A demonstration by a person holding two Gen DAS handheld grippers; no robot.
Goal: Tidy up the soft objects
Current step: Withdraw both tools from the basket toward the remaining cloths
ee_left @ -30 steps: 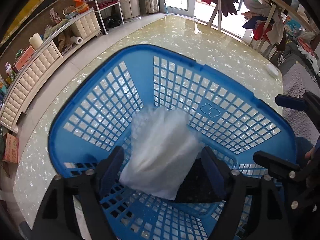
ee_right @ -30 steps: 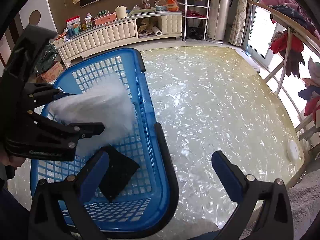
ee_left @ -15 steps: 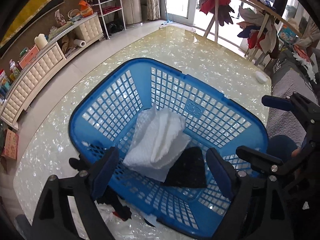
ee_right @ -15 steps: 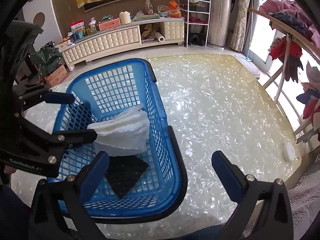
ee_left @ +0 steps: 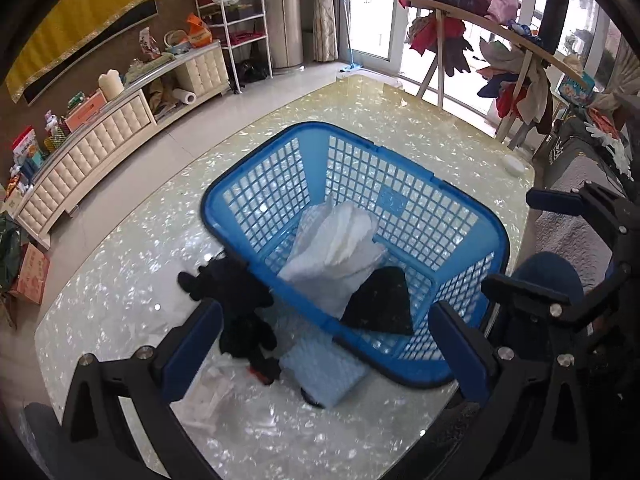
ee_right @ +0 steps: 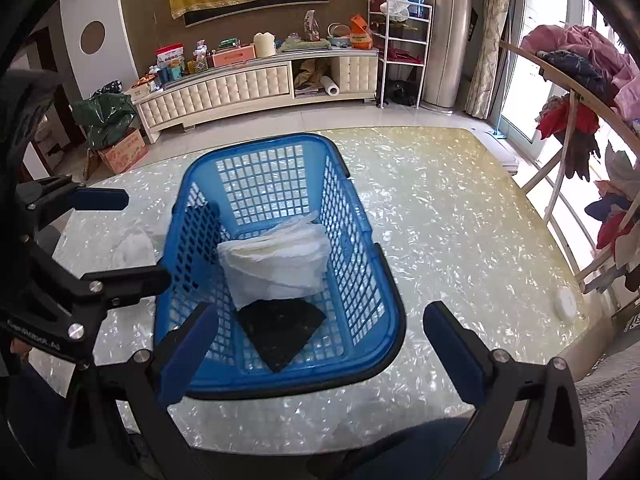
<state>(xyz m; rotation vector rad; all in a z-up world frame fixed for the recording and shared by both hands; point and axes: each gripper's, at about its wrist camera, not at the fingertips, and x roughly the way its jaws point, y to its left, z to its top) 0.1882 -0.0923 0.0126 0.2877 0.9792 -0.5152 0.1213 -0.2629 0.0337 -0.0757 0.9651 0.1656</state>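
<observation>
A blue lattice basket [ee_left: 452, 216] [ee_right: 360, 240] stands on the shell-patterned table. A white cloth [ee_left: 336, 240] [ee_right: 280, 258] and a black cloth [ee_left: 382, 300] [ee_right: 278, 330] lie inside it. Beside the basket on the table lie a black soft item [ee_left: 236, 304], a light blue cloth [ee_left: 324, 368] and a clear plastic bag [ee_left: 208, 394]. My left gripper [ee_left: 324, 344] is open and empty, held above the basket's near corner. My right gripper [ee_right: 320, 352] is open and empty, above the basket's near rim; it also shows at the right of the left wrist view [ee_left: 560, 248].
A small white round object [ee_right: 565, 303] lies near the table's far right edge. A drying rack hung with clothes [ee_left: 480, 12] stands beyond the table. A low cream cabinet [ee_right: 240, 88] lines the wall. A grey sofa [ee_left: 572, 232] is at the right.
My left gripper let go of the white cloth, which now lies in the basket, and pulled up and back. The items beside the basket came into view. My right gripper rose slightly.
</observation>
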